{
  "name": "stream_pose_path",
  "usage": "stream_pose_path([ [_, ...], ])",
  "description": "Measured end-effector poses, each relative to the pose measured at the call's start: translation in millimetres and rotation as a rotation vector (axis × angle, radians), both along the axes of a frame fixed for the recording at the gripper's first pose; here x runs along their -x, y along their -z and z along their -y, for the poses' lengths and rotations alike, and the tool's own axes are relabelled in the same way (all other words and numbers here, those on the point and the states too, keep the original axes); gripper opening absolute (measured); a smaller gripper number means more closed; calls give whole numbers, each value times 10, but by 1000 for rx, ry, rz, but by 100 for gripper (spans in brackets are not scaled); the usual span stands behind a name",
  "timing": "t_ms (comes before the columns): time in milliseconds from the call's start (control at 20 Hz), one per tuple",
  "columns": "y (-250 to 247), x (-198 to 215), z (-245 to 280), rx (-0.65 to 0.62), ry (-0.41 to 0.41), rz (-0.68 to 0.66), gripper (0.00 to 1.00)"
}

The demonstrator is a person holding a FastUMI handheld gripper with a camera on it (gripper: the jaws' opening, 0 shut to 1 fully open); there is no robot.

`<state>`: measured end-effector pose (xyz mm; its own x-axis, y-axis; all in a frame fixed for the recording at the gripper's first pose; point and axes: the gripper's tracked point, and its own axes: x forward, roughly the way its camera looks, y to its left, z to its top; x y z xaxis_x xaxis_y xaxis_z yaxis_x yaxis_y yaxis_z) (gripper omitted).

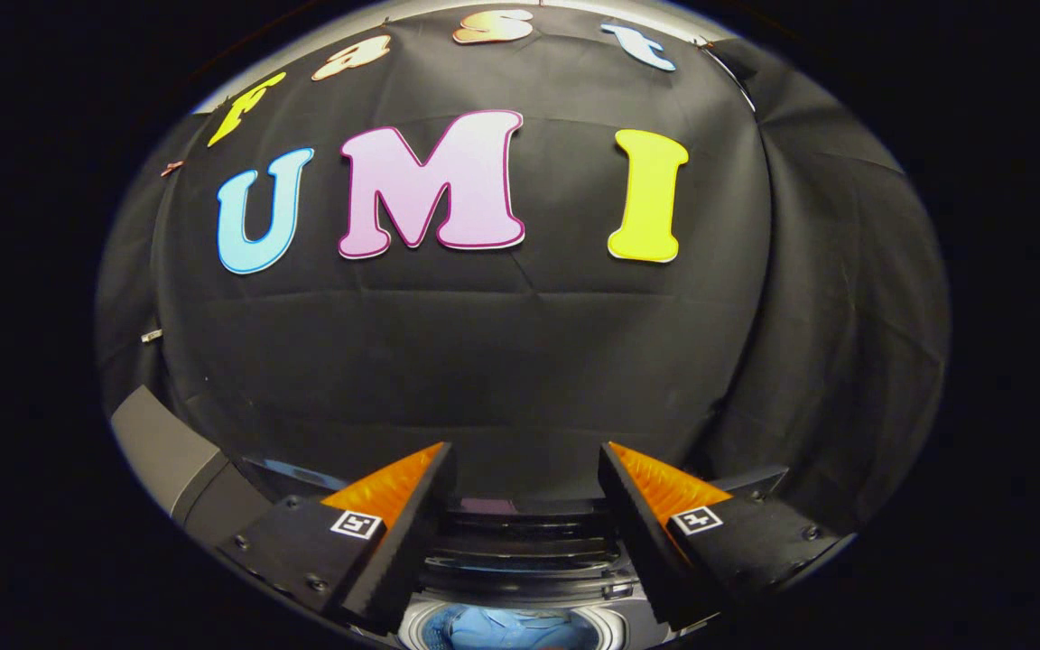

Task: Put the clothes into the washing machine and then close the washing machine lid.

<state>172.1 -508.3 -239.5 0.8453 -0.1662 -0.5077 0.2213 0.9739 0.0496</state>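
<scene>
Fingers (pixel 524 492) apart, empty, hovering over washing machine (pixel 520 560). Blue clothes (pixel 506 627) already in drum below/between them. Lid (pixel 186 460) looks raised at left. Risk: fingers miss lid edge, lid slams or stays open.

Gripper (pixel 524 465) held level and facing forward, two fingers (pixel 398 506) spread wide apart, wedge-shaped tips angled slightly inward, nothing between them, a square marker tag on each finger base
</scene>
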Motion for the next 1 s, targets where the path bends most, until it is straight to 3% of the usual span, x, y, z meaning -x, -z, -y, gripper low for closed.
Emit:
stream_pose_path([
  [450,-62,294,-50,-13,-27,-3,100],
  [1000,-101,744,-116,22,41,-44,100],
])
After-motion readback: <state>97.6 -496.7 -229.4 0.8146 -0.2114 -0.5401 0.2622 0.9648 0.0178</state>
